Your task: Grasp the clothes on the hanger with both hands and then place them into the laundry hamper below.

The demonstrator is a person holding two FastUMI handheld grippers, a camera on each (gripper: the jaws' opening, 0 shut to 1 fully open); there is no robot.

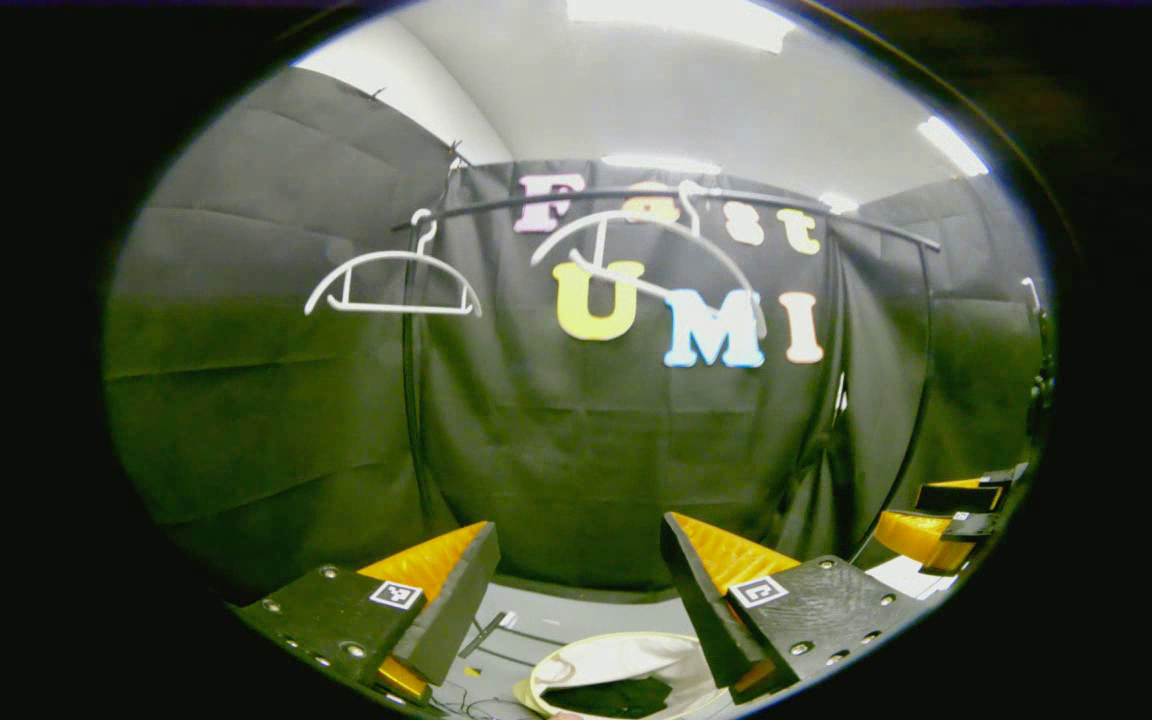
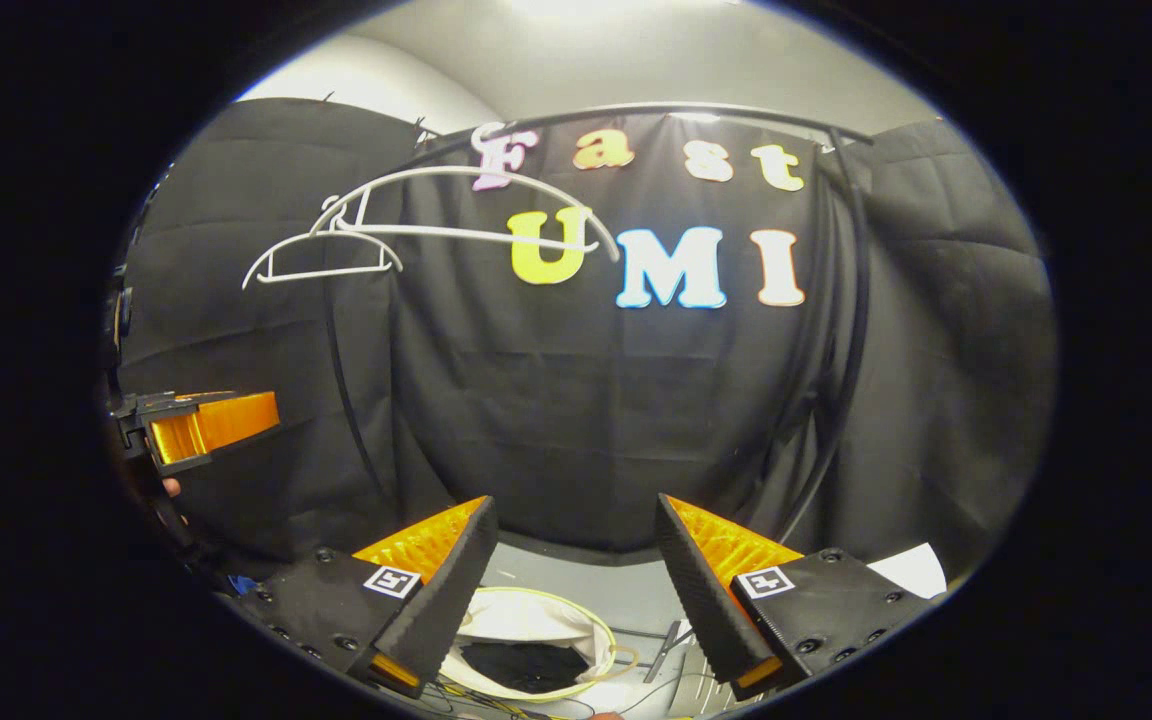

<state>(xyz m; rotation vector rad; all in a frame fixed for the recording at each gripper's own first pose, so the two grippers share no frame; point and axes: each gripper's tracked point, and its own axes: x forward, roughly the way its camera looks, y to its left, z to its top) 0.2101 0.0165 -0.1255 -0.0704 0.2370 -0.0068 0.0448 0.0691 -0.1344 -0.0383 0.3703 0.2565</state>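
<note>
Two bare white hangers [image 1: 376, 257] [image 2: 321, 272] hang on the black rail [image 2: 636, 105] against the booth wall. Below, the white-rimmed laundry hamper [image 1: 586, 655] [image 2: 536, 605] stands on the floor with a dark garment [image 1: 616, 695] [image 2: 526, 665] lying inside it. My left gripper [image 1: 576, 527] is open above the hamper with nothing between its fingers. My right gripper [image 2: 571, 503] is open too, also empty, over the hamper. In the right gripper view one of the left gripper's fingers [image 2: 216, 422] shows at the far left, beside a bit of a hand.
The rail's black upright poles [image 1: 411, 400] [image 2: 851, 300] stand in front of the cloth wall. A white sheet [image 2: 911, 570] lies on the grey floor to the right of the hamper, and thin cables [image 2: 656, 640] run near it.
</note>
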